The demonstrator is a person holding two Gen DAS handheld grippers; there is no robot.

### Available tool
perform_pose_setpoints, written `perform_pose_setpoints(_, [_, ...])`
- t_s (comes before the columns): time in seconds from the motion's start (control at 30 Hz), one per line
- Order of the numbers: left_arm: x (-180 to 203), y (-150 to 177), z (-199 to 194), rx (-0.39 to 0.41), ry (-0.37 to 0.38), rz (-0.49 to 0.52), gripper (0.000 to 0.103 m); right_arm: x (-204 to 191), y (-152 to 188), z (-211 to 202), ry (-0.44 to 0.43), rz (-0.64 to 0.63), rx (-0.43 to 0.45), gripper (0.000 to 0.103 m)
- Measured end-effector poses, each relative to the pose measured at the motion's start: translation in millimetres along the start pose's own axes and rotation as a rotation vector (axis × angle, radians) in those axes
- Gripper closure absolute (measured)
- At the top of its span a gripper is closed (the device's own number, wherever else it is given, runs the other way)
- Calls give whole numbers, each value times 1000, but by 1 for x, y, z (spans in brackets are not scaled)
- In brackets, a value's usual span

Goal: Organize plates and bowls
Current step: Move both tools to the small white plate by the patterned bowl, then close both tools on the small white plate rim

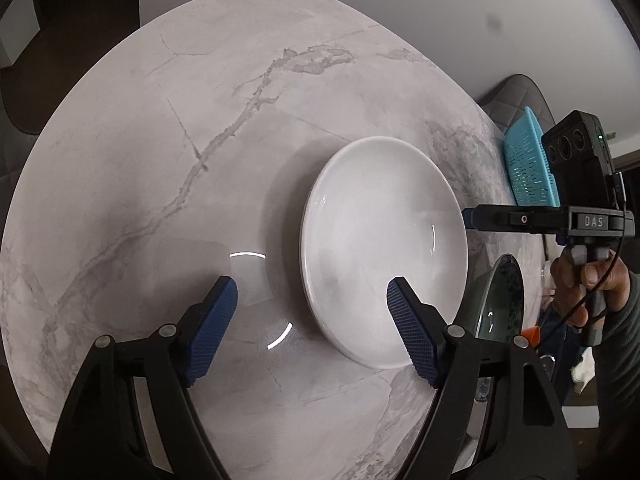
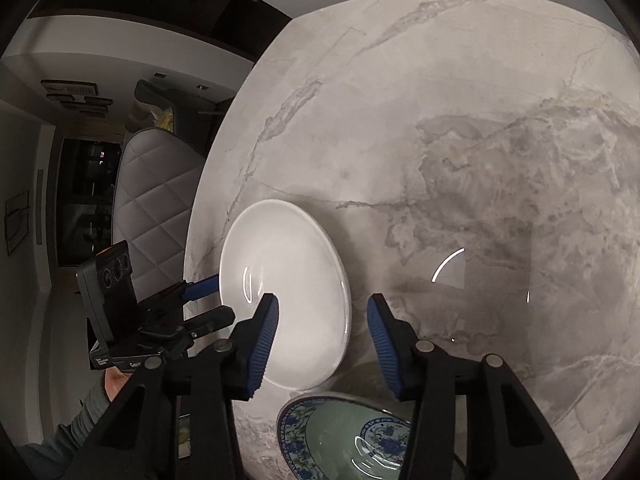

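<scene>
Here both claws straddle opposite rims of the round white ceramic plate (image 1: 384, 248), pads apart, nothing gripped. Left gripper (image 1: 312, 304) and right gripper (image 2: 322, 320) should, I judge, seat over the rim before pinching. Keep clear of the blue-patterned plate (image 2: 344, 436) beneath the right claw.

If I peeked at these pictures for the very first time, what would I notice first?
Probably the big white plate lying on the grey marble table, right in the middle of both views. Then the blue-flowered plate beside it at the table's near edge. A tool sits on each side of the white plate, the left tool and the right tool, both open.

Marble table (image 1: 160, 160) bears white plate (image 1: 384, 248); patterned bowl (image 2: 344, 436).
</scene>
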State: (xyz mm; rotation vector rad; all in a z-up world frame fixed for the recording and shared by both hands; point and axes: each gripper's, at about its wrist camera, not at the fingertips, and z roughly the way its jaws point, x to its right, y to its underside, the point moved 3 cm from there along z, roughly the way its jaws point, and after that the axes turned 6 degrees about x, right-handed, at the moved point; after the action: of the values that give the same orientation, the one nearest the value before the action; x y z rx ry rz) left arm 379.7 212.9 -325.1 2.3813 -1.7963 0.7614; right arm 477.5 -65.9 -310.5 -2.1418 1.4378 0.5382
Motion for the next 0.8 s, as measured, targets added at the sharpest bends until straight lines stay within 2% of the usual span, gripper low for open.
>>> perform_pose_setpoints(0.07, [3, -2, 2, -1, -8, 5, 30, 0, -2, 9, 2, 5, -28, 55])
perform_pose_setpoints(0.13, [5, -2, 2, -6, -10, 12, 41, -1, 4, 8, 9, 4, -43, 57])
perform_pose_setpoints(0.23, [8, 0, -2, -9, -13, 17, 48, -2, 5, 13, 27, -3, -61, 61])
perform_pose_setpoints(0.3, [10, 0, 1, -23, -22, 21, 72, -4, 4, 19, 38, -2, -73, 64])
perform_pose_setpoints(0.37, [13, 0, 4, -33, -26, 30, 77, -7, 6, 25, 46, -3, -81, 71])
perform_pose_setpoints(0.4, [14, 0, 5, -39, -34, 35, 85, -8, 6, 28, 50, -3, -85, 73])
perform_pose_setpoints(0.47, [16, -1, 7, -43, -52, 36, 88, -10, 6, 31, 60, -12, -93, 83])
perform_pose_setpoints(0.57, [18, -2, 8, -42, -71, 38, 95, -12, 5, 33, 83, -20, -85, 85])
perform_pose_setpoints(0.67, [21, 0, 9, -46, -75, 45, 95, -12, 6, 33, 102, -22, -78, 90])
perform_pose_setpoints(0.8, [22, 0, 5, -43, -79, 43, 95, -12, 7, 31, 111, -17, -54, 90])
